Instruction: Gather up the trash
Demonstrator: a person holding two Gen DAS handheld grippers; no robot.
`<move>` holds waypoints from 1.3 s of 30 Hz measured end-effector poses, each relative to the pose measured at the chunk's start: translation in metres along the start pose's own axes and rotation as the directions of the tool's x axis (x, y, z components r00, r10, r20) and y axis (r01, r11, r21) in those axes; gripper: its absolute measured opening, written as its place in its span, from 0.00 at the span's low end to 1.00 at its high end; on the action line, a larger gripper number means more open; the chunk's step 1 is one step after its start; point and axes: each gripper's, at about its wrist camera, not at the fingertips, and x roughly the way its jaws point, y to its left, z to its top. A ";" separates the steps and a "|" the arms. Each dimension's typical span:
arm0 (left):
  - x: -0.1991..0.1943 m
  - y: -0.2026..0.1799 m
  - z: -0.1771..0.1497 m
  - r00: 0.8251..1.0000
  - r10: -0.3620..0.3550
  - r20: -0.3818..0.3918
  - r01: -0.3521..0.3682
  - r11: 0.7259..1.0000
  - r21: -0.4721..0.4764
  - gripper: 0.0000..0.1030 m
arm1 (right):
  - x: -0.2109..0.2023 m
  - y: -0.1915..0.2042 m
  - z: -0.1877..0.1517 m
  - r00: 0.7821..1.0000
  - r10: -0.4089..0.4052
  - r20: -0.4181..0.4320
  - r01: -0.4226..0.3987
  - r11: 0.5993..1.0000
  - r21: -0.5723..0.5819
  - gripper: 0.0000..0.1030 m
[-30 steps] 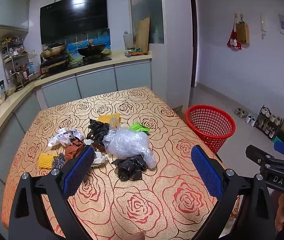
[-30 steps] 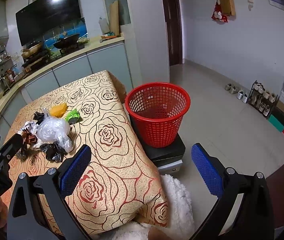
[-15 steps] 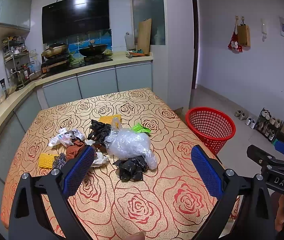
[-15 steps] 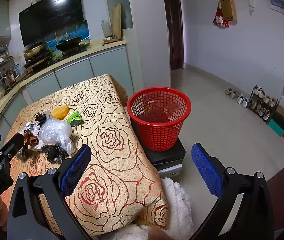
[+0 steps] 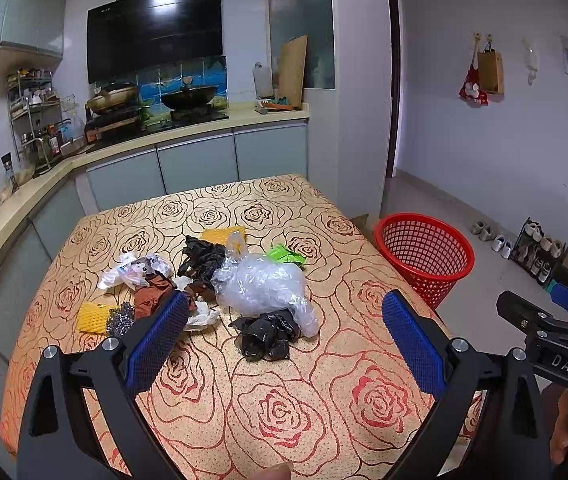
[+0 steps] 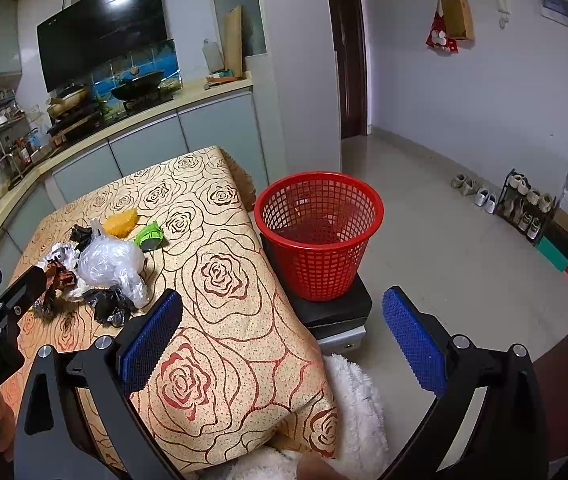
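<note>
Left hand-held gripper (image 5: 282, 322) and right hand-held gripper (image 6: 282, 320): both spread wide, empty; trash pile (image 5: 258, 284) mid-desk (image 5: 284, 400); red basket (image 6: 319, 236) beside desk on black box (image 6: 335, 310)

Glossy crinkled clear plastic bag (image 5: 262, 286) on woven rose-patterned tablecloth (image 5: 284, 408).

Home kitchen with dining area; range hood (image 5: 155, 32) hung over a wok (image 5: 190, 94) on the far counter (image 5: 188, 128); rose-patterned tablecloth (image 5: 284, 400) covered the near table; shoe rack (image 6: 527, 208) stood at right.
</note>
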 end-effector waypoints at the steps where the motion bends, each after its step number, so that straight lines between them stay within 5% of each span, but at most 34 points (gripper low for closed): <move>1: 0.000 0.001 0.000 1.000 0.000 -0.001 0.000 1.000 -0.002 0.91 | 0.000 0.000 0.000 1.000 0.000 0.001 0.000 1.000 0.000 0.95; 39: 0.000 0.008 -0.004 1.000 0.003 -0.006 -0.003 1.000 -0.019 0.91 | 0.002 0.002 -0.001 1.000 0.001 -0.004 -0.001 1.000 -0.006 0.95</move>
